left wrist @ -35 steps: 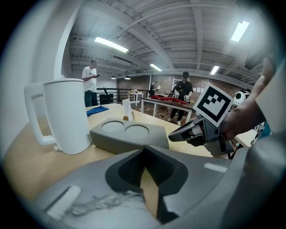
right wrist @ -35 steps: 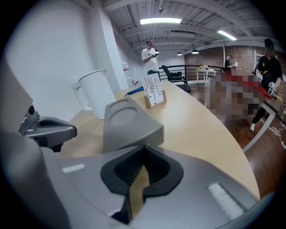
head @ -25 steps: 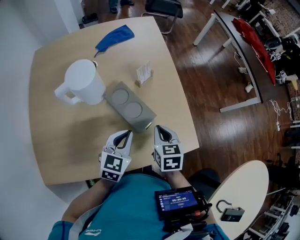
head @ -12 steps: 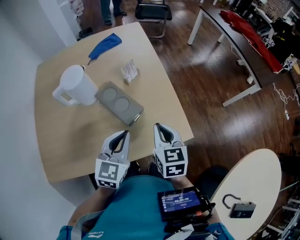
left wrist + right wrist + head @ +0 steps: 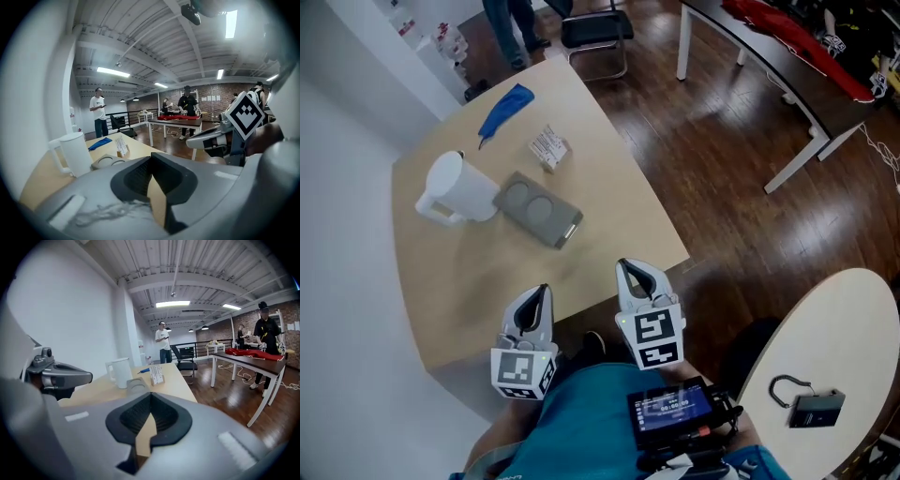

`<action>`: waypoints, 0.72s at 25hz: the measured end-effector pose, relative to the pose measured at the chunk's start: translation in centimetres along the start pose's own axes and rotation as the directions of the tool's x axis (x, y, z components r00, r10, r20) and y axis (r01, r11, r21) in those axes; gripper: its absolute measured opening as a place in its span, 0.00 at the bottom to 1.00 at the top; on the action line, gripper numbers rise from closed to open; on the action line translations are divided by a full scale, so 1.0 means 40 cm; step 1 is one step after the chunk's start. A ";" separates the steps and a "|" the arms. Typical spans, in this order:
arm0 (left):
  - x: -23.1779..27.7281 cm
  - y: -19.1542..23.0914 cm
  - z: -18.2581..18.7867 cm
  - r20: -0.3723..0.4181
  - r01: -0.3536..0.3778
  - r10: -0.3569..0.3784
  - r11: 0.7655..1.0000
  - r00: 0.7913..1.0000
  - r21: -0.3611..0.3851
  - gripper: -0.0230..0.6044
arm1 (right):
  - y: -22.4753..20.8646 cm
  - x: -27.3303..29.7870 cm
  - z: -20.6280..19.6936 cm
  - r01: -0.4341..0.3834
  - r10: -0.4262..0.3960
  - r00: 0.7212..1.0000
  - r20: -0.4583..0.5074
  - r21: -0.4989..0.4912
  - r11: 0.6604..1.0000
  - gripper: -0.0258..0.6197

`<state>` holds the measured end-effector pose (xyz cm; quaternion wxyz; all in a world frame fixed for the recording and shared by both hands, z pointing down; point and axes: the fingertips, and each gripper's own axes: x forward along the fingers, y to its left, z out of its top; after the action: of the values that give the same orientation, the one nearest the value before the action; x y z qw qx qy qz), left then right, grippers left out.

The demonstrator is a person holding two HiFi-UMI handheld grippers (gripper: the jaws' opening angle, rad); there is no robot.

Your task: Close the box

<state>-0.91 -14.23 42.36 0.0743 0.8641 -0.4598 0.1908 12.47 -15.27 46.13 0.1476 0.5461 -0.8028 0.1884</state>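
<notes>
Both tongs are pressed together with nothing between their jaws. The left tongs [image 5: 541,292] and the right tongs [image 5: 624,268] hang side by side at the near edge of the counter [image 5: 614,230], well apart from the box [image 5: 539,208]. That grey box, with two round recesses in its top, lies flat mid-counter just beside a white jug [image 5: 455,186]. Its lid looks down already, so the closing seems either finished or not begun; the latch end cannot be read. Any next move would call for reaching forward over the bare wood and pressing the lid. Farther back sit a small card stand [image 5: 547,148] and a blue cloth [image 5: 507,103]. Around the pale wooden counter are dark plank flooring [image 5: 722,159], a chair [image 5: 595,26], a long table [image 5: 741,28] with red fabric [image 5: 792,42], and a standing person [image 5: 99,115] under strip lights.
</notes>
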 end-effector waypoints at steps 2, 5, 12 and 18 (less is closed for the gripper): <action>-0.005 -0.013 0.017 0.011 0.005 -0.006 1.000 1.000 0.013 0.03 | 0.004 -0.021 0.016 0.000 0.000 1.000 0.025 -0.017 1.000 0.03; -0.012 -0.031 0.039 0.031 0.022 -0.023 0.999 0.999 0.028 0.03 | 0.011 -0.047 0.029 0.007 -0.005 0.998 0.058 -0.023 1.000 0.03; -0.071 -0.070 0.031 0.059 0.085 -0.086 0.996 0.995 0.030 0.03 | 0.072 -0.105 0.021 0.022 -0.020 0.995 0.096 -0.026 0.999 0.03; -0.173 -0.076 -0.005 0.092 0.146 -0.150 0.988 0.984 0.044 0.03 | 0.167 -0.179 0.010 0.085 -0.080 0.990 0.113 -0.040 0.996 0.03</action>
<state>-1.95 -7.13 39.94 0.0503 0.9052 -0.3936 0.1518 8.79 -7.34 41.67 0.1225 0.5852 -0.7904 0.1335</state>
